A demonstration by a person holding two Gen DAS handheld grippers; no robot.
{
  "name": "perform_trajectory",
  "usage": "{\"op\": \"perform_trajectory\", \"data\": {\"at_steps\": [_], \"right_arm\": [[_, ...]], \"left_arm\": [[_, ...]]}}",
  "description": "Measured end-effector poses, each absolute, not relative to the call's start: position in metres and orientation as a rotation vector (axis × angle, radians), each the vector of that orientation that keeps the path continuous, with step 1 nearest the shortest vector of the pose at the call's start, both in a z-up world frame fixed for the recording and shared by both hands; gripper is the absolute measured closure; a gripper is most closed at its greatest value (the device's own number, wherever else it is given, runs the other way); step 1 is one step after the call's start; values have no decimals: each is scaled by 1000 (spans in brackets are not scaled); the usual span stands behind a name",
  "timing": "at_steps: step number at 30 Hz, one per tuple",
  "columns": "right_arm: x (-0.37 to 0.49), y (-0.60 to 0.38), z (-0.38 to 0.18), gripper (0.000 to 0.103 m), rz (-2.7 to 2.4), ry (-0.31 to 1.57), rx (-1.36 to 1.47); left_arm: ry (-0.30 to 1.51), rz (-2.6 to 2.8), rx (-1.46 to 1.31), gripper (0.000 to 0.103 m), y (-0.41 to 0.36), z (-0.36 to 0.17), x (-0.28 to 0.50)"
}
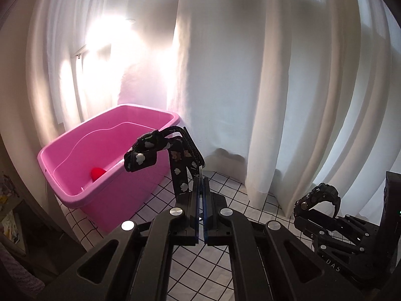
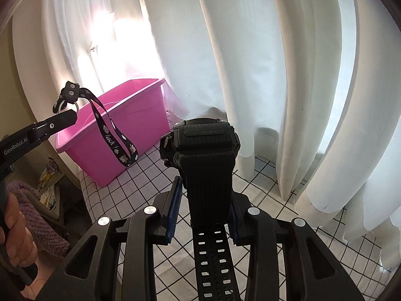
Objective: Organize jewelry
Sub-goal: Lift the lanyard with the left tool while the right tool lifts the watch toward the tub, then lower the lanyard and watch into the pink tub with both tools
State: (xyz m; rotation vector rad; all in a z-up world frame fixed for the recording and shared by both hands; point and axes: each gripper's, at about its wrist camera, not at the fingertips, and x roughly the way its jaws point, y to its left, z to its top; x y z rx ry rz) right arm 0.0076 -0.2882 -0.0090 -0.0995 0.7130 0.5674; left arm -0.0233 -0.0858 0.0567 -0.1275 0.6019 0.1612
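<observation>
Left claw (image 1: 201,175) clenched on black lanyard (image 1: 179,155), right claw (image 2: 203,200) grasping black watch (image 2: 203,145), pink tub (image 1: 75,173) behind

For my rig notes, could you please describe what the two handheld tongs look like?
Both tongs, left and right, are matte black linkages with round silver pivot pins and ribbed blue pads. The left one's side reads "GenRobot.AI" in white.

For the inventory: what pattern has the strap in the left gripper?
Black strap with pale clouds and the word "luck !", clearest in the right wrist view.
</observation>
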Motion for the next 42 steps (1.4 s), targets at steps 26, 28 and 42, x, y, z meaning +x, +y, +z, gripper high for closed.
{"op": "perform_trajectory", "data": {"at_steps": [26, 28, 42], "right_arm": [[53, -115, 71, 74, 787, 584, -160], [61, -92, 78, 74, 805, 574, -176], [118, 52, 80, 74, 907, 641, -180]], "left_arm": [[454, 361, -166, 100, 62, 143, -40], [452, 363, -176, 100, 83, 144, -33], [579, 347, -276, 100, 192, 104, 28]]}}
